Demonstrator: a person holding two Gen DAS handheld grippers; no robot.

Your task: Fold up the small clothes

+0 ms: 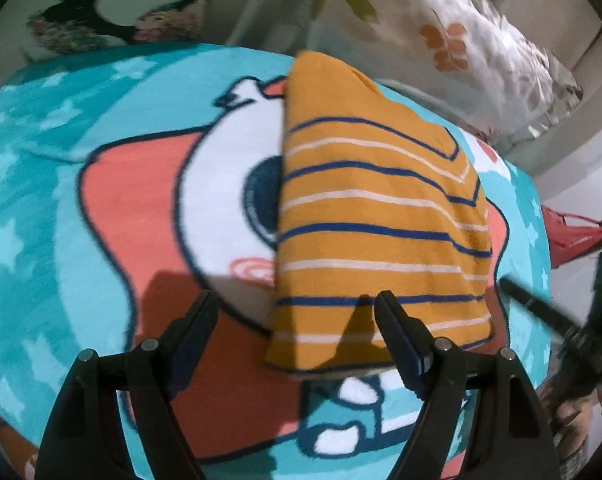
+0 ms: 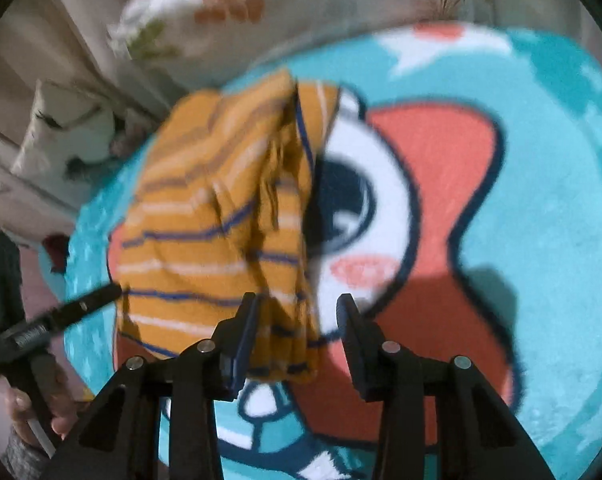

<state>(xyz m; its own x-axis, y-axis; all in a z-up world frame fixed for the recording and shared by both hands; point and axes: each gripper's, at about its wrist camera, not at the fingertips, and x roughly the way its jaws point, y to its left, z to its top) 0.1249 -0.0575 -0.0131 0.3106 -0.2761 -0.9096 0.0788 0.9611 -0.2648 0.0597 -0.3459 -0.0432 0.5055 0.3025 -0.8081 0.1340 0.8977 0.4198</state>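
Note:
A small mustard-orange garment with blue and white stripes (image 1: 377,216) lies folded on a turquoise cartoon blanket (image 1: 61,208). My left gripper (image 1: 297,300) is open just above the garment's near left corner, holding nothing. In the right wrist view the same garment (image 2: 213,216) is blurred, with a bunched fold along its right edge. My right gripper (image 2: 297,304) is open at the garment's near edge, the bunched fold between its fingers. The other gripper shows at each view's edge, in the left wrist view (image 1: 541,308) and in the right wrist view (image 2: 61,316).
A white pillow with orange and green flowers (image 1: 461,40) lies beyond the blanket. A second patterned pillow (image 1: 113,20) is at the far left. A red object (image 1: 569,232) sits off the blanket's right edge. The blanket (image 2: 541,200) extends to the right.

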